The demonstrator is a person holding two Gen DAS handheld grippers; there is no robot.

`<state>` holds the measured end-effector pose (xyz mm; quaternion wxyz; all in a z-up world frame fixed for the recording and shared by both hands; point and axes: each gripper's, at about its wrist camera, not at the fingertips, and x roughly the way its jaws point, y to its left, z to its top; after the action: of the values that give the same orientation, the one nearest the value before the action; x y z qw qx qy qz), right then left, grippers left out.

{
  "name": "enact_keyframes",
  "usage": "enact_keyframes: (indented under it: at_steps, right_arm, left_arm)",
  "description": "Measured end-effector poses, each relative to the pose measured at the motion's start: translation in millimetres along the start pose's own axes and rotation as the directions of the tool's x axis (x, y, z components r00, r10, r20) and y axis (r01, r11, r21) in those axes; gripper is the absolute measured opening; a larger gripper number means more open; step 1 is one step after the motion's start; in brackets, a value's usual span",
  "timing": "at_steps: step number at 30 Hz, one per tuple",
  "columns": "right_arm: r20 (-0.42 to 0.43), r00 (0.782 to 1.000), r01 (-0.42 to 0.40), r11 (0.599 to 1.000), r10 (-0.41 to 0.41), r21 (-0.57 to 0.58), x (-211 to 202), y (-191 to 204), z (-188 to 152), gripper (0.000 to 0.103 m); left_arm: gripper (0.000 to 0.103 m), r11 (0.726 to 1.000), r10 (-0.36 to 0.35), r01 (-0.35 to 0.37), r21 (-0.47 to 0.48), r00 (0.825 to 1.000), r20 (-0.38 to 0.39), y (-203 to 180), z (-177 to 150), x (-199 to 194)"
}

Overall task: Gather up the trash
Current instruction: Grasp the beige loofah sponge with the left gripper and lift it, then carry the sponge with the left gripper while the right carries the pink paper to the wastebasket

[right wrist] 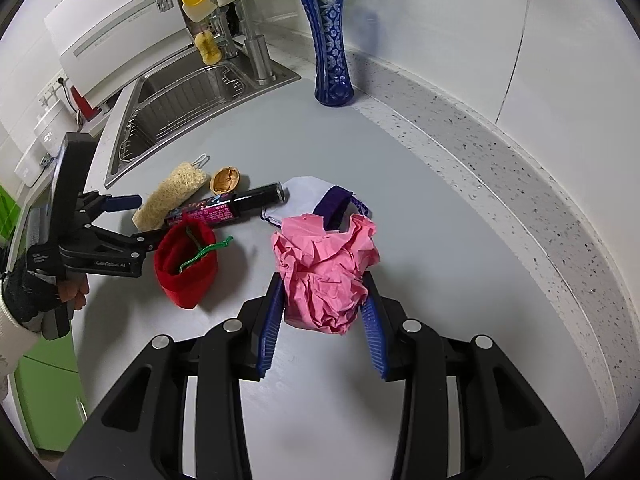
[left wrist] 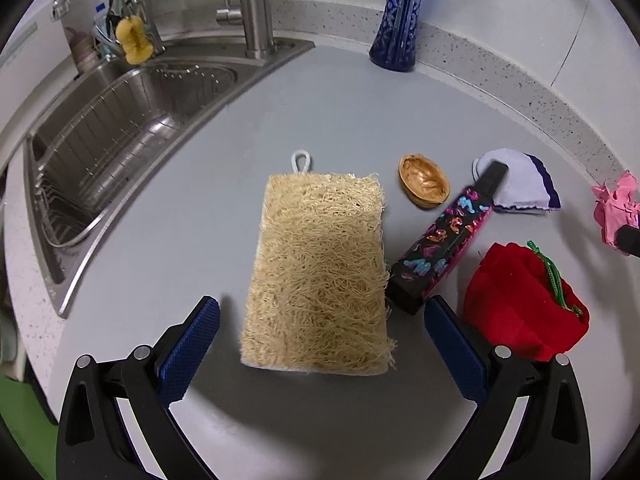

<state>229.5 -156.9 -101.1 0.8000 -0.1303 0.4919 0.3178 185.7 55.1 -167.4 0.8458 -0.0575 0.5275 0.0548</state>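
A crumpled pink paper ball (right wrist: 326, 268) is being clamped between the blue pads of the right gripper (right wrist: 325, 300), which is closed on its lower half; whether the ball is being lifted or is resting on the grey counter (right wrist: 420, 208) cannot be told. The left gripper (left wrist: 322, 320) is being held wide apart, with nothing between its pads, low over the near end of a loofah sponge (left wrist: 320, 272) that is lying flat toward the sink side of the counter. Just beside the sponge's far corner a walnut shell half (left wrist: 424, 186) is lying hollow side up. A black tube with colourful print (left wrist: 444, 244) is lying aslant beside the sponge, its far end resting on a white cloth with purple trim (left wrist: 520, 188). A red drawstring pouch (left wrist: 524, 304) is sitting near the tube's near end. At the counter's back edge a blue patterned vase (right wrist: 330, 44) is standing upright, and a steel sink (left wrist: 120, 120) with a wire rack is set into the counter's left end.
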Motion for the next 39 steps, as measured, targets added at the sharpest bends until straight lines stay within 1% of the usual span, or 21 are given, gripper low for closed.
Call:
enact_keyframes:
  at_steps: [3, 4, 5, 6, 8, 11, 13, 15, 16, 17, 18, 21, 22, 23, 27, 34, 39]
  right_arm:
    - [0.002, 1.000, 0.000, 1.000, 0.000, -0.002, -1, 1, -1, 0.038]
    - [0.003, 1.000, -0.001, 1.000, 0.001, -0.004, -2, 1, -1, 0.038]
    - [0.004, 1.000, -0.001, 1.000, 0.002, -0.005, -2, 1, -1, 0.038]
    - [0.004, 1.000, -0.003, 1.000, 0.003, -0.006, -2, 2, -1, 0.038]
    - [0.005, 1.000, -0.007, 1.000, 0.008, -0.009, -2, 4, -2, 0.038]
    - [0.005, 1.000, -0.015, 1.000, 0.015, -0.017, -3, 7, -2, 0.038]
    - [0.007, 1.000, -0.017, 1.000, 0.017, -0.021, -5, 9, -4, 0.038]
    - [0.008, 1.000, -0.019, 1.000, 0.019, -0.024, -6, 10, -5, 0.038]
    - [0.009, 1.000, -0.020, 1.000, 0.020, -0.025, -7, 10, -6, 0.038]
    - [0.010, 1.000, -0.020, 1.000, 0.020, -0.024, -8, 10, -7, 0.038]
    - [0.010, 1.000, -0.020, 1.000, 0.020, -0.024, -8, 10, -7, 0.038]
    - [0.010, 1.000, -0.022, 0.999, 0.023, -0.026, -8, 11, -8, 0.038]
    - [0.010, 1.000, -0.022, 0.999, 0.023, -0.027, -9, 11, -9, 0.038]
    - [0.010, 1.000, -0.023, 0.999, 0.024, -0.026, -9, 12, -9, 0.038]
    - [0.010, 1.000, -0.027, 0.999, 0.027, -0.032, -9, 14, -9, 0.038]
    - [0.027, 0.999, -0.027, 0.999, 0.028, -0.044, -18, 22, -8, 0.038]
    - [0.038, 0.999, -0.032, 0.996, 0.035, -0.084, -35, 41, -10, 0.038]
  left_arm:
    - [0.097, 1.000, -0.006, 0.006, -0.009, 1.000, 0.006, 0, 0, 1]
    - [0.093, 1.000, -0.012, 0.012, -0.012, 1.000, 0.008, 0, 0, 0]
    - [0.088, 1.000, -0.026, 0.026, -0.013, 1.000, 0.011, 0, 0, -2]
    - [0.085, 0.999, -0.037, 0.037, -0.014, 0.999, 0.014, 0, 1, -3]
    - [0.074, 0.998, -0.061, 0.061, -0.016, 0.998, 0.013, -2, 0, -7]
    - [0.063, 0.996, -0.085, 0.085, -0.018, 0.996, 0.010, -5, -1, -9]
    - [0.060, 0.996, -0.085, 0.085, -0.018, 0.996, 0.010, -7, -2, -10]
    - [0.052, 0.995, -0.096, 0.096, -0.024, 0.995, 0.012, -6, -3, -11]
    - [0.041, 0.993, -0.113, 0.114, -0.030, 0.993, 0.015, -7, -4, -13]
    - [0.035, 0.994, -0.106, 0.106, -0.027, 0.994, 0.018, -9, -4, -14]
    - [0.035, 0.995, -0.096, 0.097, -0.024, 0.995, 0.022, -10, -5, -17]
    - [0.033, 0.994, -0.107, 0.108, -0.034, 0.994, 0.027, -10, -7, -21]
    - [0.029, 0.993, -0.107, 0.108, -0.040, 0.994, 0.032, -9, -9, -23]
    - [0.021, 0.993, -0.106, 0.108, -0.048, 0.994, 0.036, -7, -9, -25]
    - [0.017, 0.992, -0.109, 0.112, -0.054, 0.993, 0.052, -5, -10, -35]
    - [0.016, 0.992, -0.113, 0.116, -0.040, 0.990, 0.083, -9, -15, -66]
    - [0.016, 0.992, -0.106, 0.111, -0.052, 0.989, 0.102, -6, -31, -99]
